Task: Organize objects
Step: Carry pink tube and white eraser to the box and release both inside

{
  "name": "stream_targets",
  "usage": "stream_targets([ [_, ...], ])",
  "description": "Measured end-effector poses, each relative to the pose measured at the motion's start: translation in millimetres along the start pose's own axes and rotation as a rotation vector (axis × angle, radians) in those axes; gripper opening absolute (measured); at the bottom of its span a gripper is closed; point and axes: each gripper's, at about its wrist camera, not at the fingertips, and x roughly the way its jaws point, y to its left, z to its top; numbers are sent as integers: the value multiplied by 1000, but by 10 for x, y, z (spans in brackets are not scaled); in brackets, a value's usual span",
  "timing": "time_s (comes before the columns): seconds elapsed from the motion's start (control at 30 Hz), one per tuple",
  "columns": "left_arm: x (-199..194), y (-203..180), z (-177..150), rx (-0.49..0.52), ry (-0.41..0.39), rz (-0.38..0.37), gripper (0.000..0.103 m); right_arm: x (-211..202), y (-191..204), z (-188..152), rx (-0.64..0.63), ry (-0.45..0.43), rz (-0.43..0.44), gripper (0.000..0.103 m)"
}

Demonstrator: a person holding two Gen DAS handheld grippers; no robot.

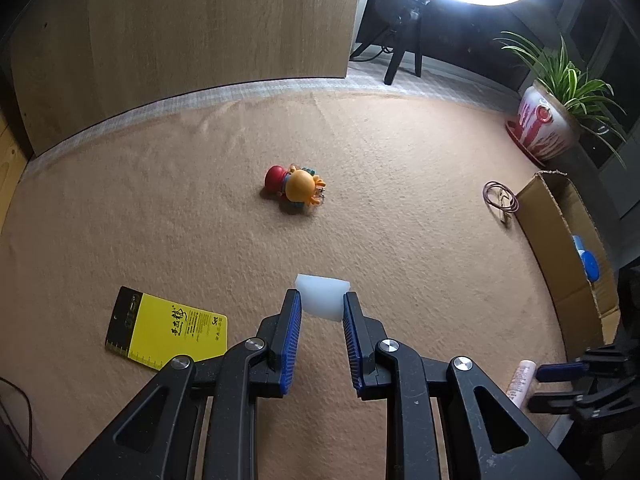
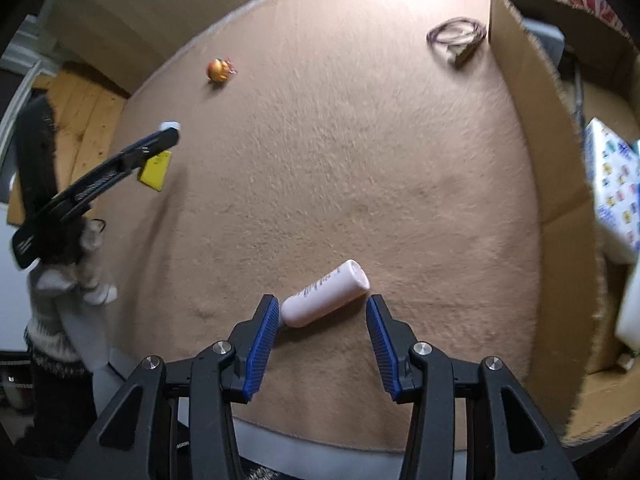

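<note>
On the tan mat (image 1: pixel 400 240) that covers the worktop, the left claw (image 1: pixel 322 300) is clamped on a white block (image 1: pixel 322 296). The right claw (image 2: pixel 322 312) stands apart, with a pink bottle (image 2: pixel 325 294) lying on its side between its pads; one end touches the left pad, the other pad is clear. A yellow card (image 1: pixel 168 328) lies beside the left claw. An orange toy (image 1: pixel 298 188) sits farther off. A coiled cord (image 2: pixel 458 36) lies just beside the cardboard box (image 2: pixel 532 120). A potted plant (image 1: pixel 552 120) stands behind it.
</note>
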Motion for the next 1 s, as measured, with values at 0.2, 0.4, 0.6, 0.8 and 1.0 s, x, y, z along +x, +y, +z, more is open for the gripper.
stream_targets([
  [0.2,-65,-7,-66,-4,-3,-11,23,173,213,7,-52,-17,-102,26],
  [0.4,-112,-50,-127,3,-1,-16,23,221,386,-16,-152,-57,-157,18],
  [0.6,-206,-238,-84,37,-14,-43,23,-46,368,-79,-154,-135,-134,17],
  [0.8,-250,-683,69,119,-40,-101,23,-657,91,-108,-115,-273,-164,17],
  [1.0,-202,-1242,302,195,-53,-169,23,-1099,-273,-212,-63,-374,-253,17],
])
